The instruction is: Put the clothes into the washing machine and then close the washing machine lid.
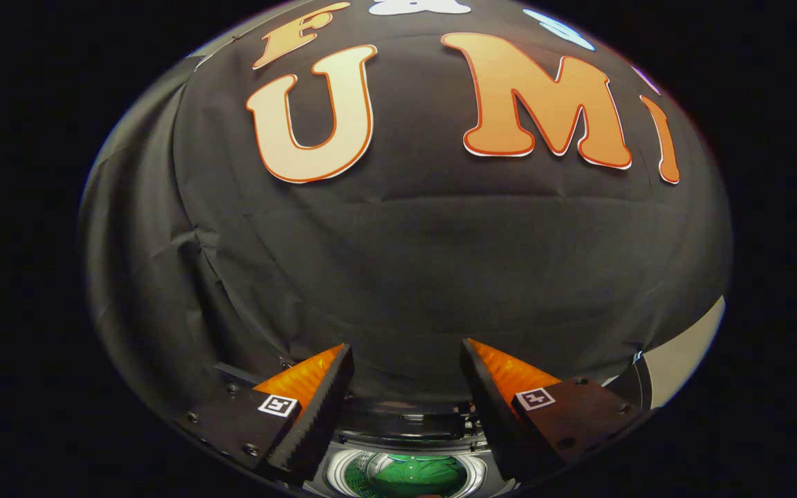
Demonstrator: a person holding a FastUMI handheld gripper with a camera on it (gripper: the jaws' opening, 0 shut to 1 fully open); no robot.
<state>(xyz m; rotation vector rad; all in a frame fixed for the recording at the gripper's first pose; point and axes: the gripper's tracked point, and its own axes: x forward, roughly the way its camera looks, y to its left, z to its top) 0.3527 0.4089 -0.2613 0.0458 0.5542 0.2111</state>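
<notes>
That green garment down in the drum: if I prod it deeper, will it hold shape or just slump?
Likely to slump: the green garment lies crumpled in soft folds inside the drum, so it looks floppy and light. It probably won't roll or slide much. The gripper is open above it, fingers apart, holding nothing.

Tool-mounted fisheye, high above washing machine (405, 449), facing the booth wall (405, 263).

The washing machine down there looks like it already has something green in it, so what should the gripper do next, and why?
Probably tip down toward the washing machine and find its lid to swing it shut. A green garment already lies in the drum, the opening is uncovered, and the gripper is open with nothing between its fingers, aimed mostly at the booth's black cloth wall.
</notes>
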